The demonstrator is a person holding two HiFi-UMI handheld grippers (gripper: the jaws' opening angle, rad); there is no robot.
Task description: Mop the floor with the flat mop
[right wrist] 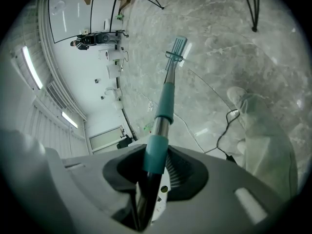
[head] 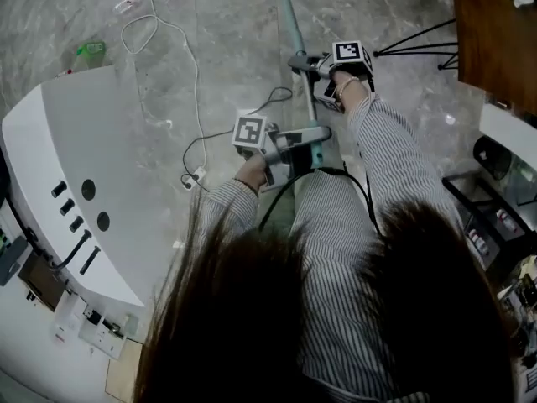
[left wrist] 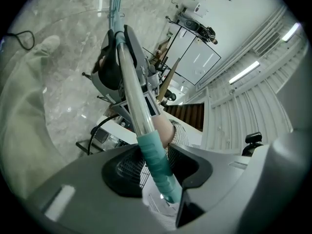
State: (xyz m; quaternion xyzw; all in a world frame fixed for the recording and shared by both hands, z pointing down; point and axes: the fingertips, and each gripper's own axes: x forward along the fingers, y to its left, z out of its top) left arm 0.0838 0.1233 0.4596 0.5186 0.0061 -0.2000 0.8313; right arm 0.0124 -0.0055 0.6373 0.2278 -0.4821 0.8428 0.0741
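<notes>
Over the floor (head: 243, 49) | flat mop (head: 297, 40) pole slants forward-down | head farthest away

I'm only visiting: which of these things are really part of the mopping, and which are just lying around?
Part of the job:
- flat mop, its pole clamped by the left gripper and the right gripper
- marble floor

Just lying about:
- white cable on the floor
- small green item
- white console
- wooden table
</notes>
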